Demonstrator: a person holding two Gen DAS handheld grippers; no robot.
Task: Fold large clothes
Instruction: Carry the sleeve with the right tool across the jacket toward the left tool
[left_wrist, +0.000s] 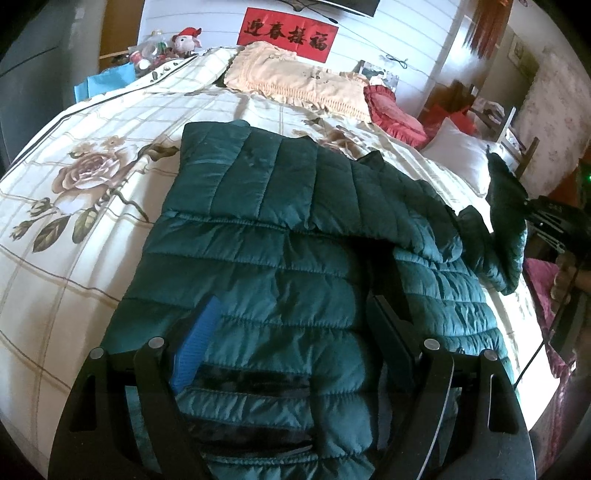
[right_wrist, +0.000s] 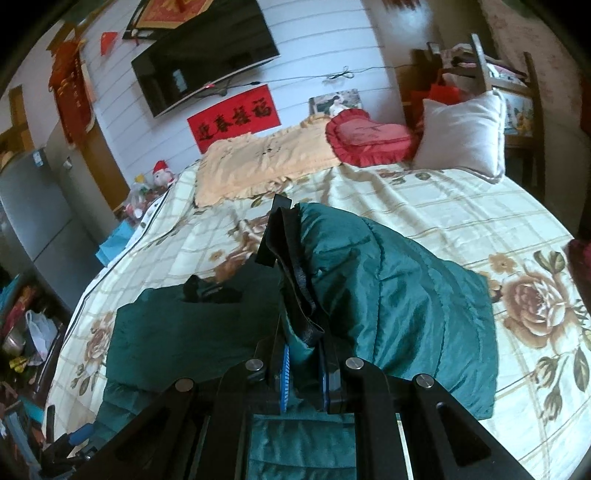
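L tongs (left_wrist: 291, 354): fingers spread wide apart, low over the near end of the green puffer jacket (left_wrist: 280, 236); nothing pinched betw. them. Blue pad visible on the L finger (left_wrist: 195, 350); the other finger is dark, resting on/just above the quilted fabric, can't tell which.

Jacket lies flat on the bed's floral quilt (left_wrist: 74, 184), lengthwise away from my L cam. One side folded over the body, making a ridge across the middle.

R tongs (right_wrist: 303, 373): fingers together, clamped on a bunch of jacket fabric w/ its dark trim (right_wrist: 295, 280). That part is lifted off the quilt (right_wrist: 443, 221) and drapes down to the R of the grip. In L cam the same lifted part shows at far R, held up by the R tongs (left_wrist: 543, 218).

Bkgd: peach pillow (right_wrist: 266, 158), red heart cushion (right_wrist: 365, 136) and white pillow (right_wrist: 461, 133) at the head of the bed; red banner (right_wrist: 236, 118) and TV (right_wrist: 199, 55) on the wall.
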